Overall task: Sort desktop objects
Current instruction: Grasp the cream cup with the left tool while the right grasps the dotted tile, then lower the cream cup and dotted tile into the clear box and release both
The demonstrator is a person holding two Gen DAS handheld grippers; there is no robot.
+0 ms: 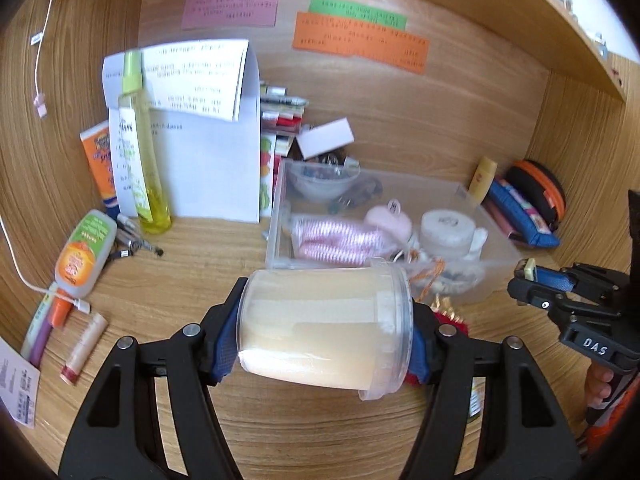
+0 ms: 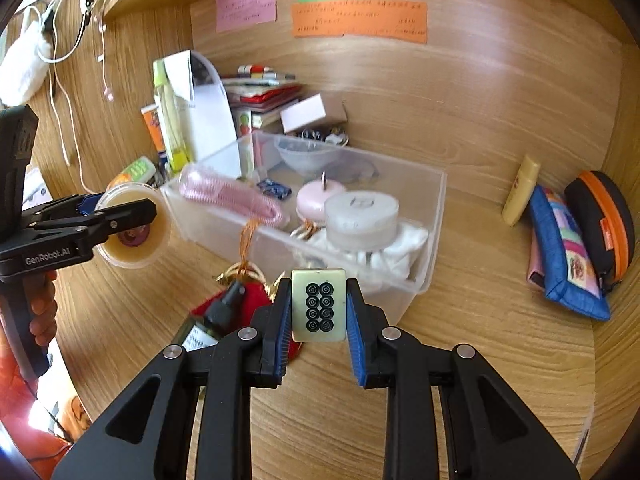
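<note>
My left gripper is shut on a clear round plastic jar with pale contents, held on its side above the desk, just in front of the clear storage bin. The jar also shows in the right wrist view, left of the bin. My right gripper is shut on a cream mahjong tile with black circles, held near the bin's front corner. In the left wrist view the right gripper is at the right. The bin holds a pink coiled item, a pink round thing and a white round container.
A tall yellow bottle, orange tube, papers and a lying sanitizer bottle stand at the left. A stack of books is behind the bin. A yellow tube, blue pouch and black-orange case lie at the right. A red ornament and dark bottle lie below my right gripper.
</note>
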